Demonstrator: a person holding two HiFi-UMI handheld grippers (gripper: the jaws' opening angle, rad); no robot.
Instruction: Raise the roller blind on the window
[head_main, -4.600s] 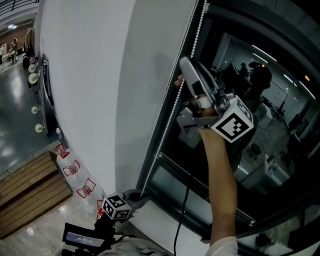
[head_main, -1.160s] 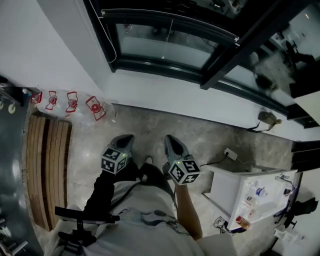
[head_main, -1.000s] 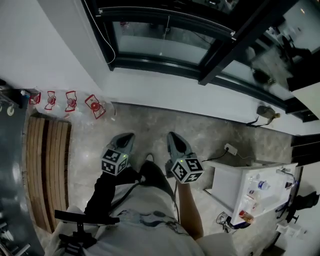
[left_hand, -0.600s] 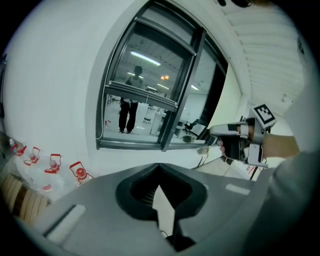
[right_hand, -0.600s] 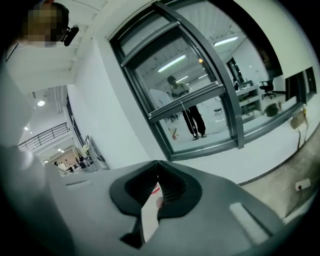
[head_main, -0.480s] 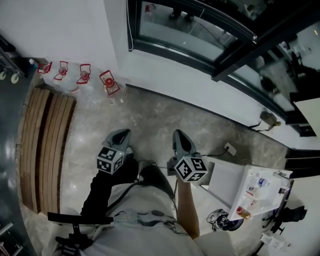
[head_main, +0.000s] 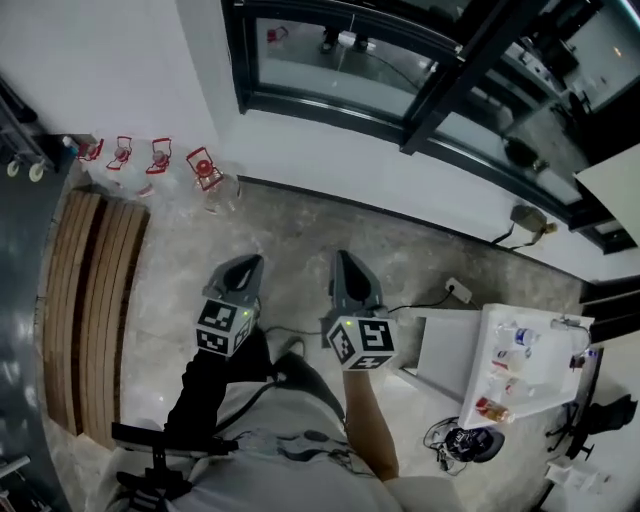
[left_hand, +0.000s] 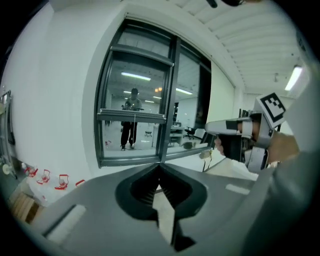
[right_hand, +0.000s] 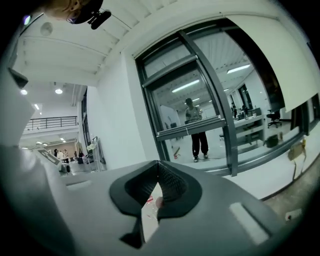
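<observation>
The dark-framed window (head_main: 330, 110) runs across the top of the head view, and its glass mirrors a standing person (left_hand: 131, 120). A pale panel (right_hand: 280, 65), apparently the roller blind, covers the pane at the upper right of the right gripper view. A thin cord (left_hand: 135, 122) hangs before the glass. Both grippers are held low over the floor, in front of the person's body and away from the window. My left gripper (head_main: 248, 262) (left_hand: 160, 165) is shut and empty. The right gripper (head_main: 343, 257) (right_hand: 157, 162) is shut too, with nothing in it.
Several red-and-white items (head_main: 150, 155) stand along the white wall. A wooden slatted platform (head_main: 90, 300) lies at the left. At the right is a white cabinet (head_main: 520, 370) with bottles, with a socket and cable (head_main: 455, 290) near it. A black stand (head_main: 160, 440) is at the lower left.
Several seconds ago the right gripper was raised at the bead chain by the window; now both grippers hang low. Over the last second only the view has shifted slightly.
</observation>
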